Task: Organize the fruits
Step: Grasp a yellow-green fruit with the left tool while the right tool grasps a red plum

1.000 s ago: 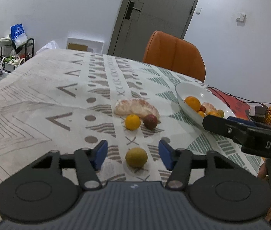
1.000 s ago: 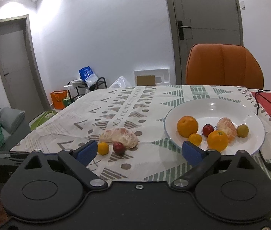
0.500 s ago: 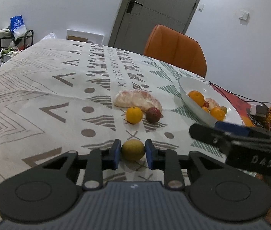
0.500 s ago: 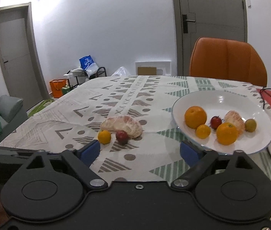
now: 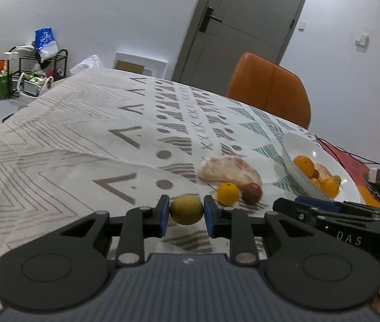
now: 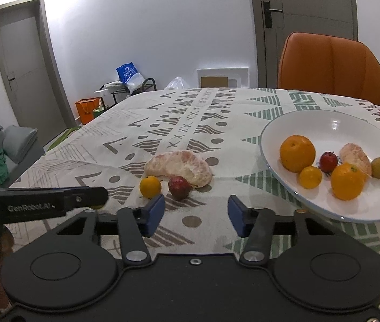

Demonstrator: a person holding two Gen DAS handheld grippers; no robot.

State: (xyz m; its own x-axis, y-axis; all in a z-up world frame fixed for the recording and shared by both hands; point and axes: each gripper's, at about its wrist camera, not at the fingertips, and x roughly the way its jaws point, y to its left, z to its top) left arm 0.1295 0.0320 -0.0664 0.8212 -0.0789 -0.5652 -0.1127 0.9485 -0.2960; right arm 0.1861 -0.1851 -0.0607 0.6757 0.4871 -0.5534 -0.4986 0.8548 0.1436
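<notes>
A yellow-green fruit [image 5: 186, 209] is pinched, lifted off the tablecloth [image 5: 64, 145], between the blue pads of the left gripper [image 5: 186, 216], the right gripper [image 6: 194, 214] is held spread and empty, and that round fruit could be squeezed out and dropped short of the white plate [image 6: 356, 123] if the grip is loosened

Clearance between the loose fruit and the plate

You have bare tablecloth [image 6: 233, 161] between the peeled pomelo [image 6: 179, 167] and the white plate [image 6: 270, 145]; ahead left, the small orange [image 6: 150, 186] and red fruit [image 6: 178, 187] block the near path.
</notes>
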